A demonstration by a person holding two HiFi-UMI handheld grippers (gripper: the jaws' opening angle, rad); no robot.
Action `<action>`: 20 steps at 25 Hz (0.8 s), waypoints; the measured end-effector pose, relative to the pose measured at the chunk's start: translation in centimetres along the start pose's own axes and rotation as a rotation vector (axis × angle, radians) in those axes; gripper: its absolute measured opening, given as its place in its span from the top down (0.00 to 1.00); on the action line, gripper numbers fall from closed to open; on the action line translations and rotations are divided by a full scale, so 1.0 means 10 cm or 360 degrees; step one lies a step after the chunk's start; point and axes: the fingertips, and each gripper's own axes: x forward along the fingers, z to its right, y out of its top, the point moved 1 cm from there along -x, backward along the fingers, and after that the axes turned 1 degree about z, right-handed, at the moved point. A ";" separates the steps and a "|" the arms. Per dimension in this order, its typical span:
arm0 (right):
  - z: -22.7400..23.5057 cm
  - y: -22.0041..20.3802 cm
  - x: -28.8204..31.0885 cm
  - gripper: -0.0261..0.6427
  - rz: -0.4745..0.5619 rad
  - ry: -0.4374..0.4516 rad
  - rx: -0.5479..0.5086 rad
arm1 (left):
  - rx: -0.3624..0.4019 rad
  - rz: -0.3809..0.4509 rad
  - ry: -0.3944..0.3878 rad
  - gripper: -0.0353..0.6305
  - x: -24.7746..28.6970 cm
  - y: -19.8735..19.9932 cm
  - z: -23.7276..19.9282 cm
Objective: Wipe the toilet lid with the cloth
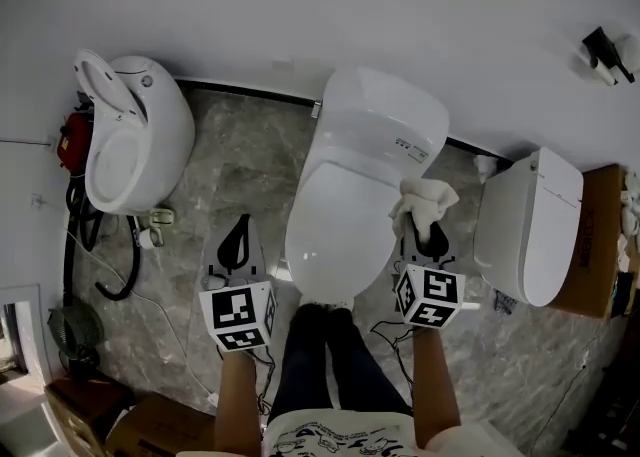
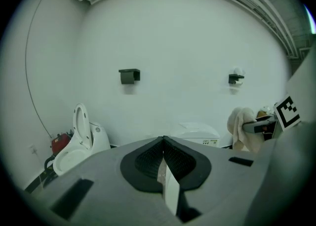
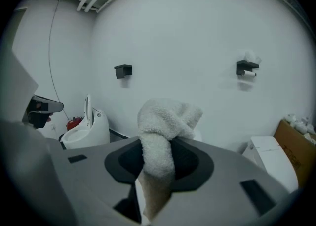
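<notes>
A white toilet with its lid down stands in the middle of the head view. My right gripper is shut on a fluffy white cloth, held just off the lid's right edge. The cloth bulges out above the jaws in the right gripper view. My left gripper hovers over the floor left of the toilet, jaws shut with nothing in them. In the left gripper view the jaws meet, and the cloth shows at the right.
A second toilet with its lid up stands at the left, with a red object and black cables beside it. A third toilet sits at the right next to a cardboard box. The person's legs stand before the middle toilet.
</notes>
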 end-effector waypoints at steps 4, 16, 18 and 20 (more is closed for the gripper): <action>0.08 -0.24 0.25 0.78 -0.0057 -0.0029 -0.0018 | 0.0002 -0.0046 -0.0029 0.94 0.20 -0.20 0.00; 0.28 -0.99 0.99 0.78 -0.0226 -0.0089 -0.0067 | -0.0014 -0.0154 -0.0067 0.94 0.75 -0.69 -0.03; 0.33 -1.12 1.09 0.78 -0.0261 -0.0099 -0.0057 | -0.0014 -0.0173 -0.0072 0.94 0.82 -0.75 -0.03; 0.36 -1.25 1.19 0.78 -0.0291 -0.0107 -0.0046 | -0.0007 -0.0187 -0.0077 0.94 0.88 -0.80 -0.04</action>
